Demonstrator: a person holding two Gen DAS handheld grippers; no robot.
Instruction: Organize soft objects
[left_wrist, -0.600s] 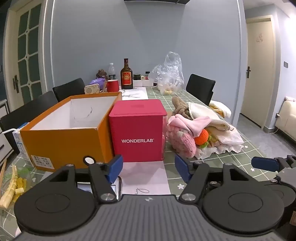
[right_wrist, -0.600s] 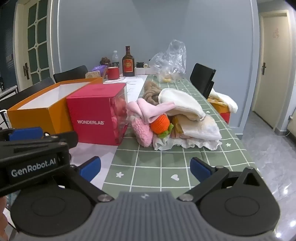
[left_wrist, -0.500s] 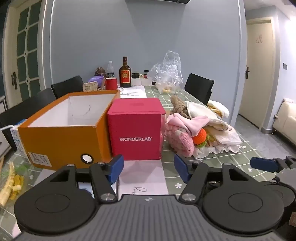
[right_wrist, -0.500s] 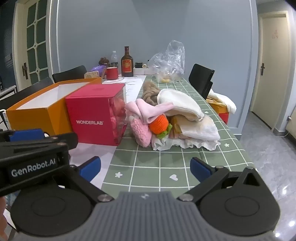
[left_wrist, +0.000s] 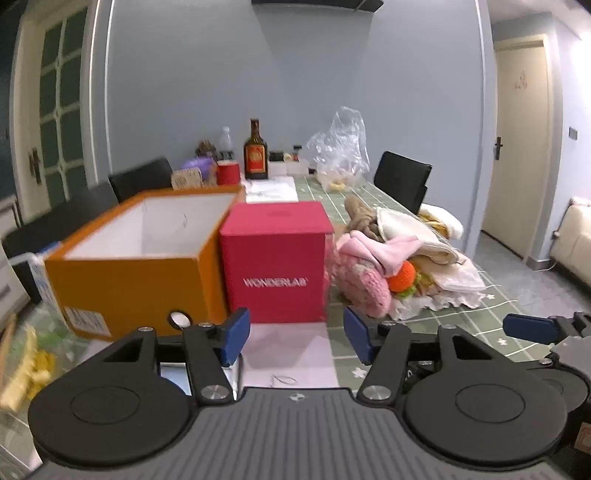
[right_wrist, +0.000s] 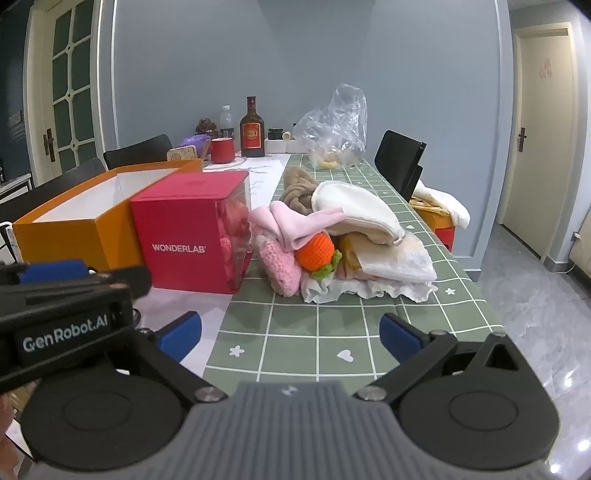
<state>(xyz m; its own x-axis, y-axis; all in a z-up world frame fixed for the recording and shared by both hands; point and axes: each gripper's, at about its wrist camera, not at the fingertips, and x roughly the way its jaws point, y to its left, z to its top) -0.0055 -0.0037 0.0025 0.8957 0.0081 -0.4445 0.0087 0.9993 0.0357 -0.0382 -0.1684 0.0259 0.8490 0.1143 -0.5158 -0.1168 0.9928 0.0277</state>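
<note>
Meanwhile the open orange cardboard box (left_wrist: 125, 273) has slid right in the left view, so nothing is sorted; the soft cloth-and-knit pile (right_wrist: 343, 240) lies beside the pink box. Right gripper (right_wrist: 290, 332) gapes wide, left gripper (left_wrist: 295, 334) half-spread, both empty.

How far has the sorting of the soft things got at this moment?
Nothing looks done: the orange box shows only bare white walls. Nothing is in hand: left claw and right claw both stand open. All is left: the soft pile remains on the table.
</note>
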